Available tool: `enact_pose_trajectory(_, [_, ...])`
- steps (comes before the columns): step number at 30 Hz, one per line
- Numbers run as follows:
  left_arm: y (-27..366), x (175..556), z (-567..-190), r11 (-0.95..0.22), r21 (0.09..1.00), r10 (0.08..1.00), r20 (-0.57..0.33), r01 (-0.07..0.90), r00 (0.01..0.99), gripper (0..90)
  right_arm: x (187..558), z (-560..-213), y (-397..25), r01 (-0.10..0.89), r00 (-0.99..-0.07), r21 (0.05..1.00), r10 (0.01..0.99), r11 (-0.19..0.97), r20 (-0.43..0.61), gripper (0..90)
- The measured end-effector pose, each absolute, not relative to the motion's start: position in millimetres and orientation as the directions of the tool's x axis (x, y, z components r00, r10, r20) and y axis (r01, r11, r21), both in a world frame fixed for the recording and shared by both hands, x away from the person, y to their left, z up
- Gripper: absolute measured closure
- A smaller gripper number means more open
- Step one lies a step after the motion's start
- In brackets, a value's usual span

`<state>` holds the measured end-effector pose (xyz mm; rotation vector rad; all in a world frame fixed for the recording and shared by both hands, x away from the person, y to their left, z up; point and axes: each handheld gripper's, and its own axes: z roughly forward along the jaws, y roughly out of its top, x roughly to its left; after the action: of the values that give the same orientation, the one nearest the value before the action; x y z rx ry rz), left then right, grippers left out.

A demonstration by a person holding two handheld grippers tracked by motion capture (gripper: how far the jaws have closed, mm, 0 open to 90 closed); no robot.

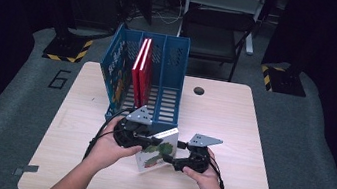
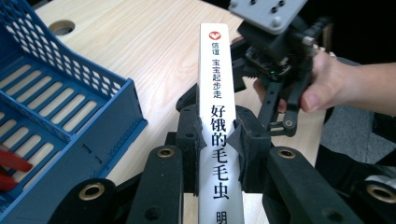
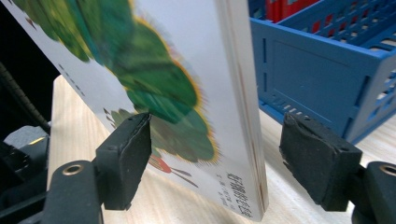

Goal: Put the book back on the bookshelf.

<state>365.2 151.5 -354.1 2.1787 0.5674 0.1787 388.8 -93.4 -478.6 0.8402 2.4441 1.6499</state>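
1. Far left in the high view: your left hand (image 1: 109,146) comes in from the bottom edge, carrying the left gripper (image 1: 136,131) just left of center frame.
2. Above it, upper-center left: the blue file rack (image 1: 175,55) stands on the wooden table (image 1: 233,124), with two red books (image 1: 142,68) upright in a middle slot and a picture book (image 1: 115,69) in the leftmost slot.
3. Center, lower half: the white book (image 1: 158,149) sits tilted between both grippers, just in front of the rack's near edge.
4. In the left gripper view, your left gripper (image 2: 217,137) is pinching the white book (image 2: 217,107) at the spine, with its pads pressed on both sides; the spine with printed characters runs up center frame. The rack (image 2: 60,107) fills the left side.
5. In the right gripper view, the book (image 3: 187,93) leans through the center with its green cover art facing left; the rack (image 3: 317,70) is at upper right.
6. Your right gripper (image 3: 215,158) is spread: its left pad touches or nearly touches the cover, and its right pad stands clear of the page edge.
7. Right of center in the high view: the right gripper (image 1: 181,162) is held by your right hand (image 1: 205,173).
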Motion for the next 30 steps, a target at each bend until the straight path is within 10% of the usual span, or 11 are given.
enact_pose_trajectory(30, [182, 363, -365, -0.535, 0.784, 0.399, -0.093, 0.314, 0.912, 62.2, 382, -472, -86, 0.344, -0.921, 0.863, 0.313, 0.371, 0.232, 60.4])
